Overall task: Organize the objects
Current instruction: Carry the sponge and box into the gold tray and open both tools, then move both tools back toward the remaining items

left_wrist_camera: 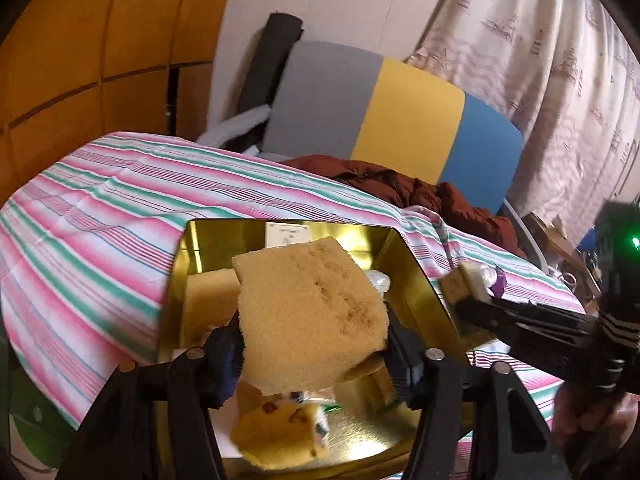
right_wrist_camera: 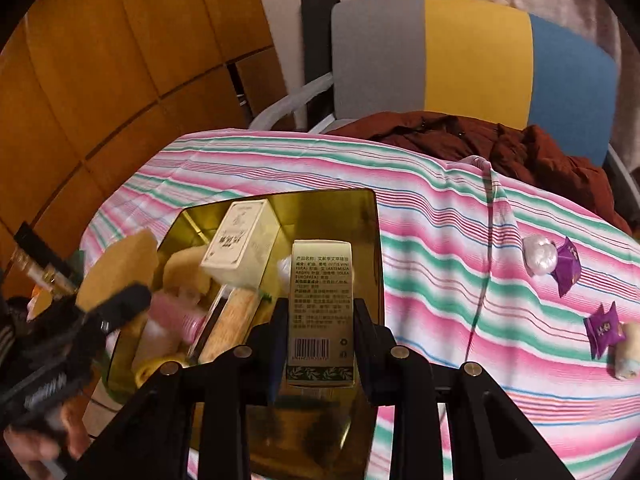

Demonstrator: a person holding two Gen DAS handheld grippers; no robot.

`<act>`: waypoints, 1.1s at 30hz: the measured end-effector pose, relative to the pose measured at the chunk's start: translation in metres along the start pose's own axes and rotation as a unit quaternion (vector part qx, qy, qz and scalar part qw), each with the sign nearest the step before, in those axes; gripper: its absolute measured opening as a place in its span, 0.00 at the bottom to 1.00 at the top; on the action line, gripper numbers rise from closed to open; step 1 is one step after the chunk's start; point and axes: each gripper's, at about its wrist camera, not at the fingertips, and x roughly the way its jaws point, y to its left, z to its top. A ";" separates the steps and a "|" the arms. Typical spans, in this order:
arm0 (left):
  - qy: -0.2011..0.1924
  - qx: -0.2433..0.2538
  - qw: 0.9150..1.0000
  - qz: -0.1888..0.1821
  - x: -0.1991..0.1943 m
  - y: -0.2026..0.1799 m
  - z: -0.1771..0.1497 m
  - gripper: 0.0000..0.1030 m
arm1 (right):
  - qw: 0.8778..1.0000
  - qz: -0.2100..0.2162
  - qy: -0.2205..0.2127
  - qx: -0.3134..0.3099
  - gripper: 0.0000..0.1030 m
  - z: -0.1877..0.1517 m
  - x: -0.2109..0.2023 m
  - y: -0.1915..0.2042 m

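An open gold tin point(left_wrist_camera: 420, 256) point(right_wrist_camera: 340, 216) stands on the striped tablecloth point(left_wrist_camera: 100, 208). My left gripper point(left_wrist_camera: 314, 344) is shut on a tan sponge point(left_wrist_camera: 312, 312) and holds it above the tin. In the right wrist view that sponge point(right_wrist_camera: 116, 268) and the left gripper point(right_wrist_camera: 120, 300) hang over the tin's left side. My right gripper point(right_wrist_camera: 320, 320) is shut on a small gold box point(right_wrist_camera: 322, 308) with printed text and a barcode, held over the tin's right part. The right gripper point(left_wrist_camera: 466, 300) shows at the tin's right edge. A cream box point(right_wrist_camera: 240, 244) and several snack packs lie inside.
Two purple candies point(right_wrist_camera: 568, 264) point(right_wrist_camera: 604, 330), a white wrapped ball point(right_wrist_camera: 539, 256) and a pale wrapped sweet point(right_wrist_camera: 626, 350) lie on the cloth to the right. A dark red jacket point(right_wrist_camera: 480, 140) is heaped at the table's far edge before a grey, yellow and blue chair point(right_wrist_camera: 476, 52).
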 end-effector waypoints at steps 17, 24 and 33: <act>0.001 0.019 0.998 0.053 0.000 -0.009 -0.013 0.79 | 0.999 -0.037 0.008 -0.026 0.80 -0.024 0.002 0.008; -0.015 0.044 0.997 0.065 -0.017 -0.017 -0.023 0.79 | 0.998 -0.051 -0.014 -0.028 0.90 -0.037 -0.017 0.014; -0.026 0.070 0.994 0.075 -0.035 -0.031 -0.035 0.79 | 0.997 -0.072 -0.036 -0.019 0.95 -0.050 -0.039 0.007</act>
